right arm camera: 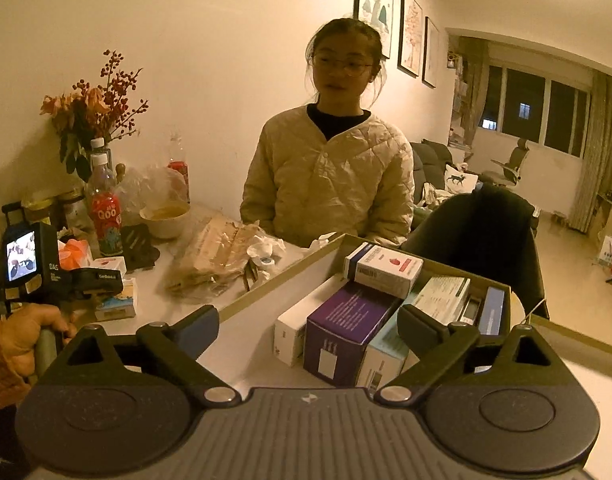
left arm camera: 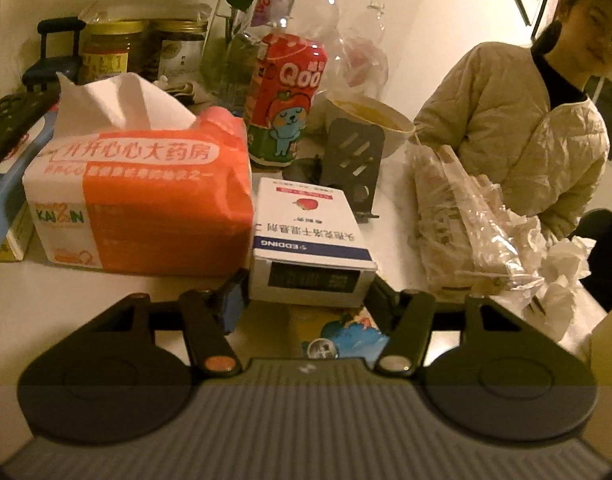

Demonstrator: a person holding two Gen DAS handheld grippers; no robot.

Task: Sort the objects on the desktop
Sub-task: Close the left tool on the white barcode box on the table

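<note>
**Two claws, one box gripped**

Left wrist view: the left claw [left arm camera: 306,300] is clenched on a white medicine box [left arm camera: 311,240] at lower centre, beside an orange tissue pack [left arm camera: 142,200] on the surface [left arm camera: 393,220].

Right wrist view: the right claw [right arm camera: 309,332] gapes, released, over a cardboard tray [right arm camera: 282,276] of boxes, a purple box [right arm camera: 345,320] at centre.

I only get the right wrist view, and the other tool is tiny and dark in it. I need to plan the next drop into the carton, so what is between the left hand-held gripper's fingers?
Observer: A white medicine box with a blue band. The left hand-held gripper has a finger on each side of its near end. I cannot tell whether the pads press on it.
Operator: Anything crowding it?
Observer: The orange tissue pack lies right against its left side.
Operator: And beyond it?
Observer: A black perforated stand stands just past its far end.
</note>
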